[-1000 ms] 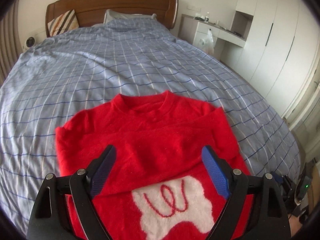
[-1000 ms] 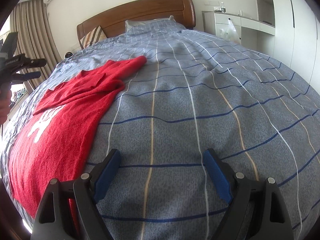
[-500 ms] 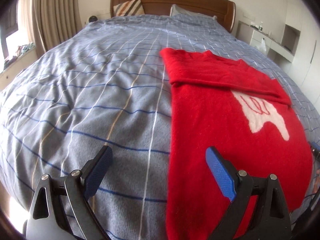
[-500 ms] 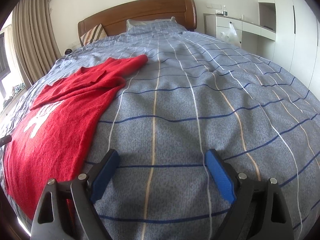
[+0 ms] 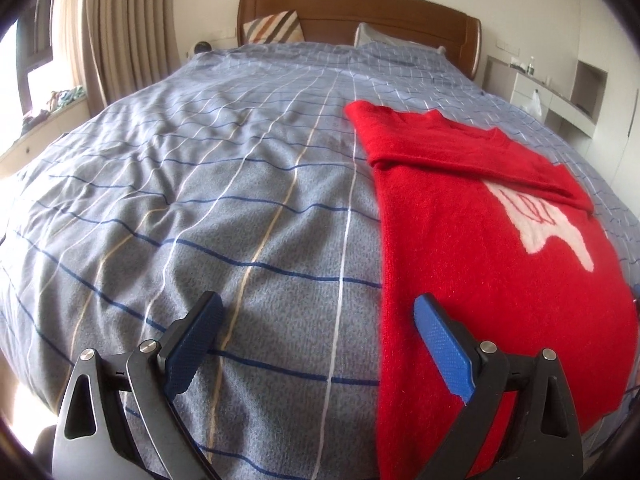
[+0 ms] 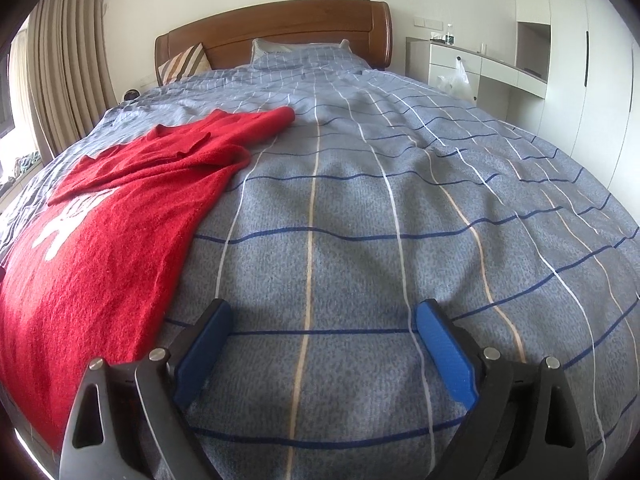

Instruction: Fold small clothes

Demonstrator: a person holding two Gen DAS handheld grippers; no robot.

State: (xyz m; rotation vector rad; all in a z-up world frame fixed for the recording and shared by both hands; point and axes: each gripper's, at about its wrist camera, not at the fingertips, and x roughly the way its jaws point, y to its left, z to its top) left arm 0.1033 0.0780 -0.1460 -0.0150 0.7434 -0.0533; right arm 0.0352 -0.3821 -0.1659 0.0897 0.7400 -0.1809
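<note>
Swung aside, left hand-held gripper (image 5: pixel 318 316) — fuzzy red sweater (image 5: pixel 480 240) rightward.

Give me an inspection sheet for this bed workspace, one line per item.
Surface: bed cover, blue-grey check, lightly wrinkled.
Job's things: red sweater lying flat, sleeve folded across the chest, white motif partly covered.
Clutter: nothing seen on the cover.
Grippers: left gripper and right gripper, jaws opening, nothing between them, neither on the sweater.
Cables: nothing seen.
Surroundings: wooden headboard, striped cushion, curtains, white cabinets.
</note>
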